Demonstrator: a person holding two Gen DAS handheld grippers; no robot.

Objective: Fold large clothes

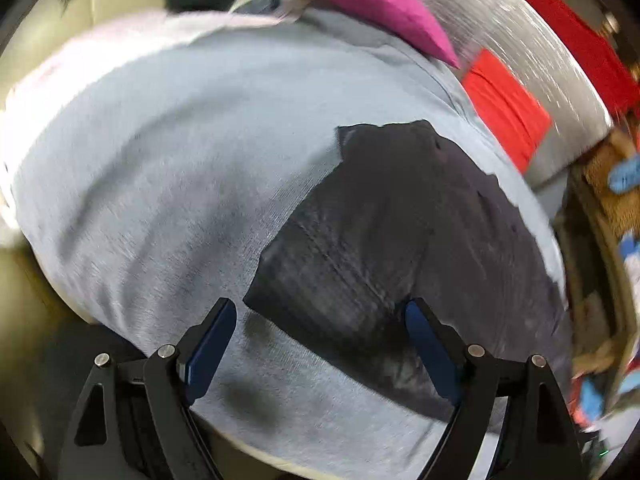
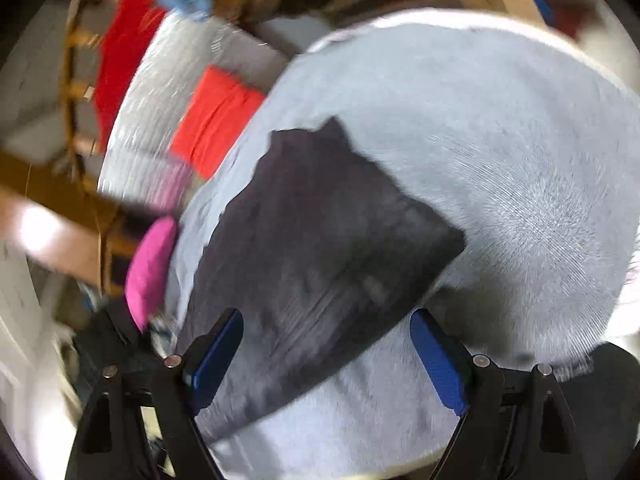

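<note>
Both wrist views close above, facing down, sharing dark garment (image 1: 400, 248) (image 2: 320, 256)

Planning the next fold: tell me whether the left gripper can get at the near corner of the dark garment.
Probably yes. The left gripper is open, and the dark garment lies on top of the light grey cloth with its near corner between the fingers, nothing covering it.

Matt dark cloth garment (image 1: 384, 240) on woven grey cover (image 1: 180, 140)

A dark charcoal garment (image 1: 400, 240), folded into a rough rectangle, lies flat atop a spread pale-blue cloth (image 1: 180, 140).
</note>
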